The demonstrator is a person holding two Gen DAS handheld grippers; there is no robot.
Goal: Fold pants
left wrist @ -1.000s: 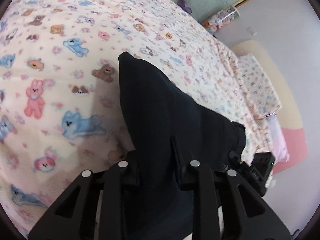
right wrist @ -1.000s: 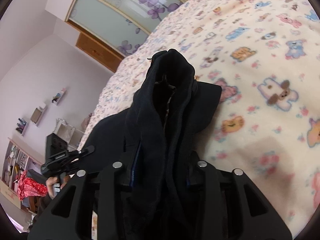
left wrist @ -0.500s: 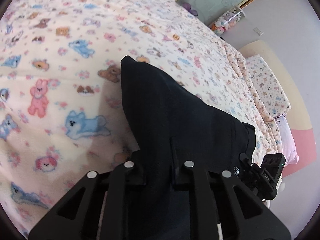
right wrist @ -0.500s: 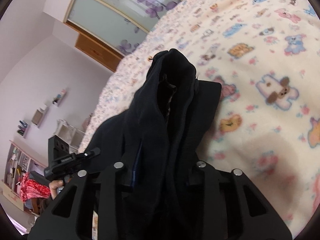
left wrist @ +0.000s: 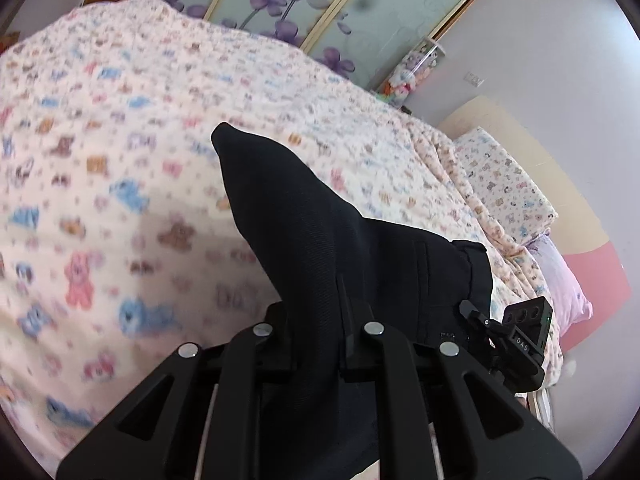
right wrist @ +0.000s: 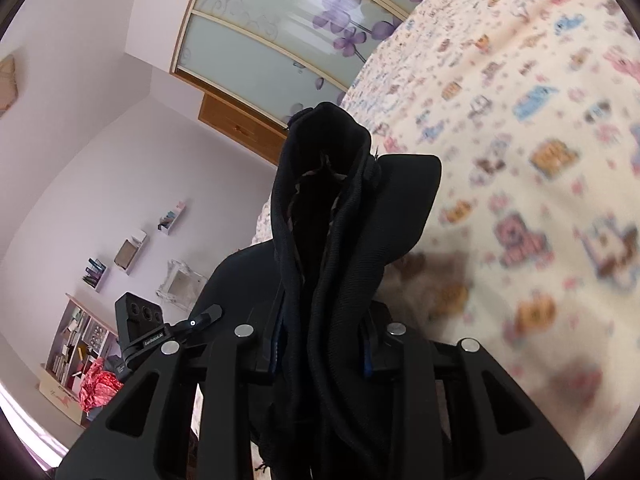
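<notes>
Both tongs are clamped on the black pants [left wrist: 320,232], the left gripper [left wrist: 316,336] pinching a flat edge and the right gripper [right wrist: 320,344] a bunched, probably waistband end, so the garment's long axis spans between them above the patterned bedspread [left wrist: 120,160].

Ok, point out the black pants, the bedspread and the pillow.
black pants [left wrist: 304,216], left wrist view, on the flat cloth of the raised corner.
bedspread [left wrist: 120,128], left wrist view, on a bare printed patch.
pillow [left wrist: 508,184], left wrist view, on its top face.
</notes>
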